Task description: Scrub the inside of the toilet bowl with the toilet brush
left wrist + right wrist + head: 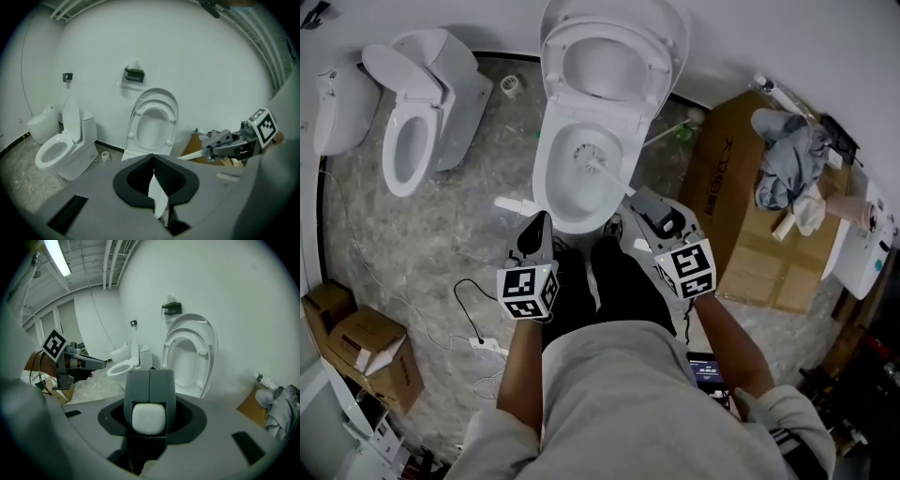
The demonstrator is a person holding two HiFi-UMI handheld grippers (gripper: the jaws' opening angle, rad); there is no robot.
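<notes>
The white toilet (581,192) stands open in front of me, seat and lid (609,56) raised against the wall. The toilet brush (591,159) has its bristle head down inside the bowl, and its white handle (619,180) slants back to my right gripper (639,199). That gripper is shut on the handle, whose rounded end (148,418) shows between its jaws. My left gripper (541,223) hangs shut and empty just off the bowl's front left rim. From the left gripper view, the right gripper (229,145) and the handle (192,156) are seen at the right.
A second toilet (417,127) stands at the left beside a white fixture (337,108). A large cardboard box (750,225) with crumpled cloths (792,159) sits at the right. Small boxes (366,347) and a cable with power strip (483,342) lie on the floor at the lower left.
</notes>
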